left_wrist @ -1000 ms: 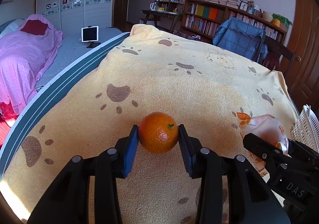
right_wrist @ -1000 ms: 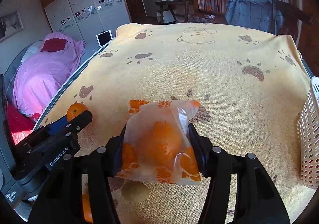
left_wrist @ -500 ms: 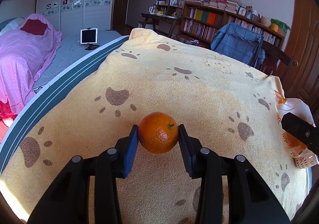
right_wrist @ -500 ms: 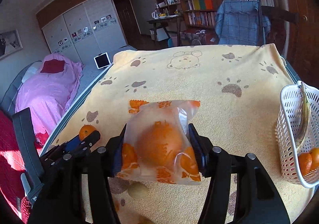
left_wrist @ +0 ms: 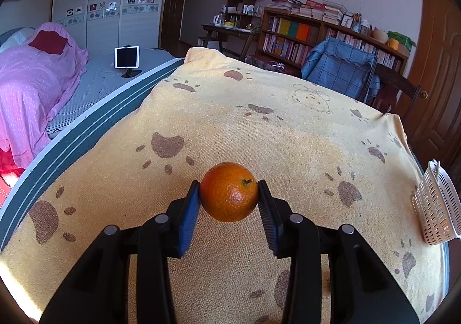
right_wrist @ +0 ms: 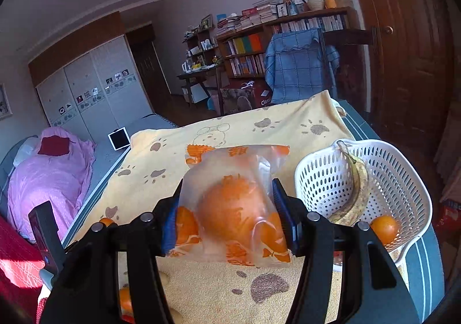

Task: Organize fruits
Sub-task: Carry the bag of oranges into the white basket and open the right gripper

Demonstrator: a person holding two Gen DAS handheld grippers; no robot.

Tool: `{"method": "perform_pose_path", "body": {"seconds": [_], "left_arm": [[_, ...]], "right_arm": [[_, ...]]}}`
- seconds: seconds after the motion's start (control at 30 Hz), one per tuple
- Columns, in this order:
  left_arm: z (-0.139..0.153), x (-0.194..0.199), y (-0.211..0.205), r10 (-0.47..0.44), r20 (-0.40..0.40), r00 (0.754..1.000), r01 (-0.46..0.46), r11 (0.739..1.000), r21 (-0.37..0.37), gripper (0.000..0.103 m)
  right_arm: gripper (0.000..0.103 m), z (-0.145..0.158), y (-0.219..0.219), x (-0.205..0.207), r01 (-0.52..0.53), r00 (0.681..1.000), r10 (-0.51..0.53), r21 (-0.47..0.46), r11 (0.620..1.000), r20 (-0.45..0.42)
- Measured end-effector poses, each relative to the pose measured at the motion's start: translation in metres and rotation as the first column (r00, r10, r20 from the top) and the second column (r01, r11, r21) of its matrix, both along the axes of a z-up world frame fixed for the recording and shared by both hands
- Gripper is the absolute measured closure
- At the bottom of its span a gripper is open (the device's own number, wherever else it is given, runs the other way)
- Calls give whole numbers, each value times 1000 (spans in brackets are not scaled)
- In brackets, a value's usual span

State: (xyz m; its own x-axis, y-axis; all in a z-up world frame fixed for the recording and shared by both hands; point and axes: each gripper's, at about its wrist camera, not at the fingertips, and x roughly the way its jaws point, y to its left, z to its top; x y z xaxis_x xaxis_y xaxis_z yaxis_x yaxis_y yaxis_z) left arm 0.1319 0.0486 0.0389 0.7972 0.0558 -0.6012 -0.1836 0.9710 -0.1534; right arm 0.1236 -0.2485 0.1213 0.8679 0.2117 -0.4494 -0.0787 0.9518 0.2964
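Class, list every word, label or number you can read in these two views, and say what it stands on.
"Class": white letters, cut off, on the dark red box on the floor past the bed.
Orange print on the plastic bag: unreadable.
Book spines on the bookshelf: too small to read.

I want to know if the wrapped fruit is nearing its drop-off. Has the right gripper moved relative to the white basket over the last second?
Yes. The right gripper, shut on the bagged orange, has swung toward the white basket, which now sits just beside it.

Both wrist views look forward and down along each claw, close, sharing the yellow blanket (left_wrist: 288,136)
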Motion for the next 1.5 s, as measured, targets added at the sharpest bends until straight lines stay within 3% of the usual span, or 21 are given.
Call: {"method": "perform_pose_path", "body": {"seconds": [0.57,0.9,1.07,1.13,1.2,1.5], "left_arm": [[-1,0,1,16,-4,1000,-16,1000,2,63],[3,0,3,22,-3,1000,-22,1000,-6,63],[12,-3,2,27,1,1000,-27,1000,-15,63],[19,-7,-3,18,19,1000,-18,1000,-5,63],[27,-10,-11,3,36,999,-4,1000,6,63],[54,-15,-68,-145,68,987,145,989,-3,63]], "right_arm": [[45,-16,-87,-11,202,979,-202,-2,979,-21],[44,-41,-131,11,286,952,-282,25,958,-120],[42,-52,-139,14,280,952,-268,69,958,-149],[40,-49,-140,11,286,953,-274,82,955,-130],[32,-46,-142,7,298,952,-288,91,950,-108],[32,-41,-137,-4,337,941,-332,89,937,-62]]}}
